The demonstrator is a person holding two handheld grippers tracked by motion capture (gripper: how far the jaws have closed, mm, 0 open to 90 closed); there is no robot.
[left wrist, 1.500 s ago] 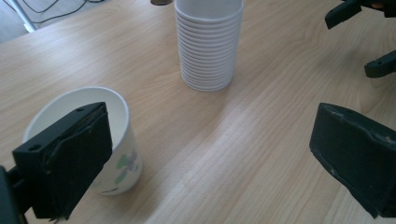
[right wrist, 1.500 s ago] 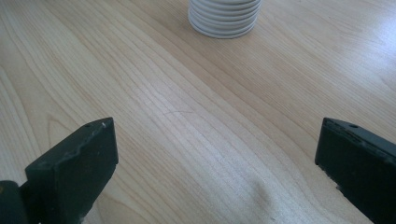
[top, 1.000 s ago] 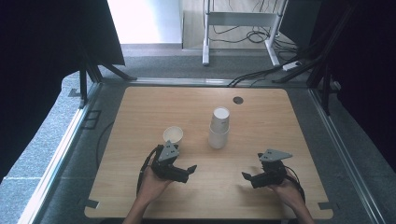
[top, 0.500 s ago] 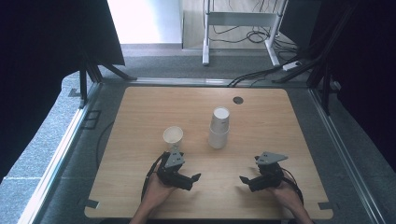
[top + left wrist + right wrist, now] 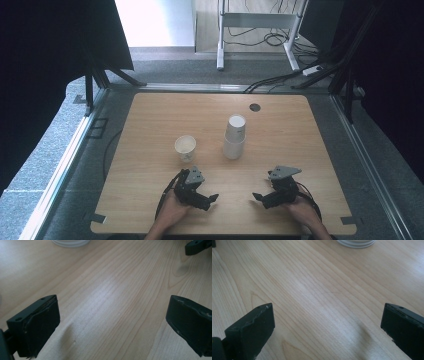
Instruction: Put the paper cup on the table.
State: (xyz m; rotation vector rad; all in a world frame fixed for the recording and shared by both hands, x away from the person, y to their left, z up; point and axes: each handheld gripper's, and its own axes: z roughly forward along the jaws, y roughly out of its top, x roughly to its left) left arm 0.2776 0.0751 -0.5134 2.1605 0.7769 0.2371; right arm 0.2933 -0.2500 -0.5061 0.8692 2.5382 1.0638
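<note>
Left gripper (image 5: 210, 200): jaws spread wide, nothing between them, low over the table (image 5: 150, 115) near its front edge.
Right gripper (image 5: 259, 197): jaws wide apart, holding nothing, facing the left one.
Single paper cup (image 5: 185, 147): upright, open mouth up, just beyond the left gripper, apart from it.
Stack of inverted paper cups (image 5: 234, 136): farther back, between the two grippers' lines, clear of both.
Dark round spot (image 5: 255, 107): behind the stack, near the far edge.

Both hands rest low — left gripper (image 5: 209, 200) and right gripper (image 5: 258, 197) point inward, jaws spread wide.
</note>
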